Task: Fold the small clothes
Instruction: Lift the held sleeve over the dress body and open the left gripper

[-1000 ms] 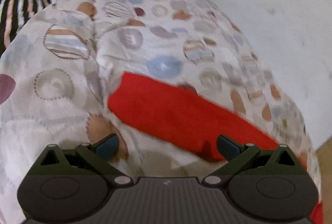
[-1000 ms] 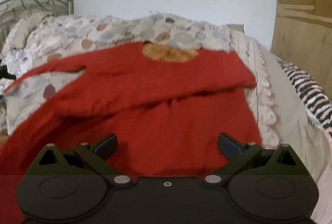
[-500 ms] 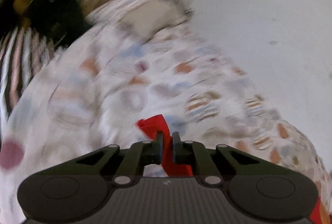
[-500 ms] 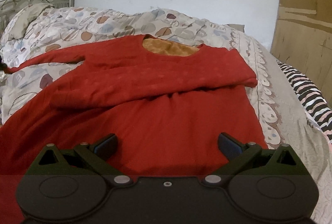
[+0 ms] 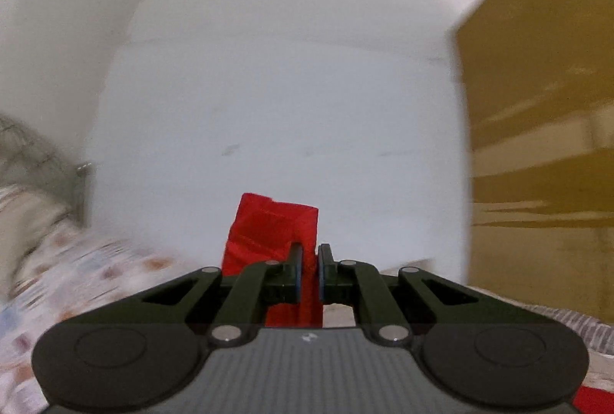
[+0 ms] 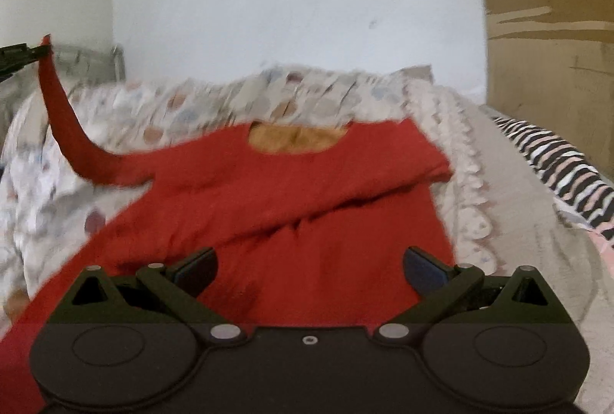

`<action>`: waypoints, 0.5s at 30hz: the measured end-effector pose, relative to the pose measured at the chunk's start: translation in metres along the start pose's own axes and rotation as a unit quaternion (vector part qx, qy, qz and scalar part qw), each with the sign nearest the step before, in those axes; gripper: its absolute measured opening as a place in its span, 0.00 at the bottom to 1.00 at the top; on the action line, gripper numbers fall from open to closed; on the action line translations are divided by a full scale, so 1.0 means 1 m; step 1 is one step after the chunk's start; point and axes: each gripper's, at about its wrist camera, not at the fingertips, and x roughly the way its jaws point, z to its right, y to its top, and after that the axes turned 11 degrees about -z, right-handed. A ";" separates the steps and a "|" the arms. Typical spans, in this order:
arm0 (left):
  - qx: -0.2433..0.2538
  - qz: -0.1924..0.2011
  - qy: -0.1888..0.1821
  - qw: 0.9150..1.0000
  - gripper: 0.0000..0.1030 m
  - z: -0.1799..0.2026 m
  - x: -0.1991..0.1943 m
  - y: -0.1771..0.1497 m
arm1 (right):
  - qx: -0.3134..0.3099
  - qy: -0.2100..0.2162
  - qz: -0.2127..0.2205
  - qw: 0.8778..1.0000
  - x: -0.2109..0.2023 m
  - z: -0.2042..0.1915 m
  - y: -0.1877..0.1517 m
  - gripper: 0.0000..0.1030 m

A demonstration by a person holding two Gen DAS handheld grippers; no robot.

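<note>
A red long-sleeved top with an orange lining at the neck lies on the bed. Its right sleeve is folded across the chest. My left gripper is shut on the cuff of the left sleeve, held up in the air and pointing level at the wall. In the right wrist view that sleeve rises in a curve from the shoulder to the left gripper at the far left edge. My right gripper hovers open over the lower body of the top, nothing between its fingers.
A patterned quilt covers the bed. A metal headboard stands at the left, a white wall behind. Cardboard panels line the right side, with a striped cloth below them.
My left gripper shut on the red sleeve's cuff and swung it up off the quilt, levelling out toward the wall. The right gripper edged forward slightly over the top, still open.
</note>
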 end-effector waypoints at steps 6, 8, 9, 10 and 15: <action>0.070 0.005 -0.132 0.989 0.07 0.107 0.000 0.003 | 0.022 -0.034 0.034 0.999 -0.025 0.028 0.003 1.00; 0.089 -0.020 -0.170 0.981 0.07 0.139 0.004 -0.006 | 0.031 -0.047 0.038 0.998 -0.033 0.040 0.002 1.00; 0.094 -0.034 -0.186 0.977 0.07 0.153 0.005 -0.013 | 0.034 -0.055 0.040 0.997 -0.036 0.046 0.002 1.00; 0.095 -0.052 -0.205 0.973 0.07 0.166 0.007 -0.021 | 0.037 -0.062 0.041 0.997 -0.038 0.052 0.001 1.00; 0.102 -0.143 -0.260 0.949 0.07 0.211 0.010 -0.061 | 0.059 -0.084 0.035 0.994 -0.045 0.078 -0.009 1.00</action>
